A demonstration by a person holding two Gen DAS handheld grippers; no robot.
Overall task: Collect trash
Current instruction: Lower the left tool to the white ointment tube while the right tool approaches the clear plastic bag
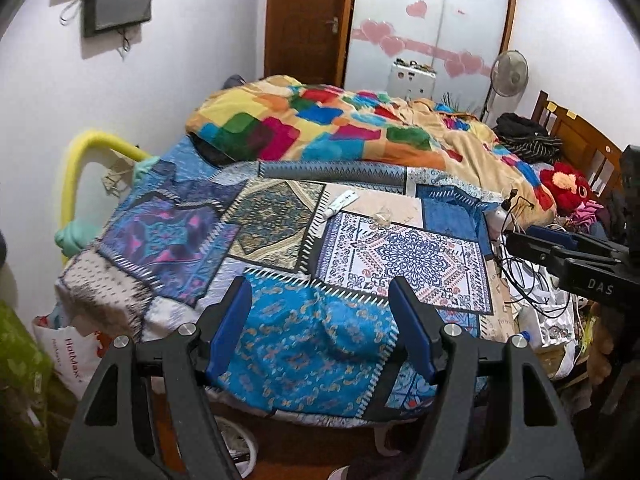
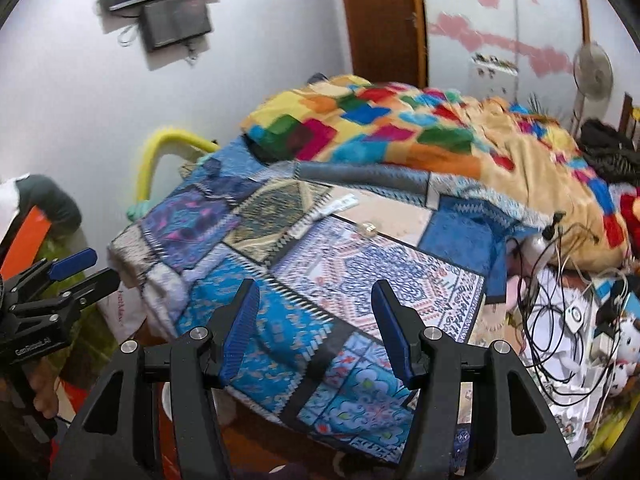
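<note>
A white squeezed tube [image 1: 342,202] lies on the patchwork bedspread [image 1: 280,320] near the middle of the bed; it also shows in the right wrist view [image 2: 340,204]. A small clear crumpled wrapper [image 1: 380,216] lies just right of it, and shows in the right wrist view [image 2: 368,227]. My left gripper [image 1: 320,292] is open and empty above the bed's near edge. My right gripper [image 2: 314,294] is open and empty, also short of the bed's near edge. Each gripper shows at the side of the other's view, the right one [image 1: 560,252] and the left one [image 2: 80,268].
A bunched multicolour blanket [image 1: 340,124] covers the far half of the bed. Tangled cables and white items [image 2: 560,300] and red plush toys [image 1: 568,188] crowd the right side. A white shopping bag [image 1: 72,352] stands on the floor at left. A fan [image 1: 508,76] stands by the wardrobe.
</note>
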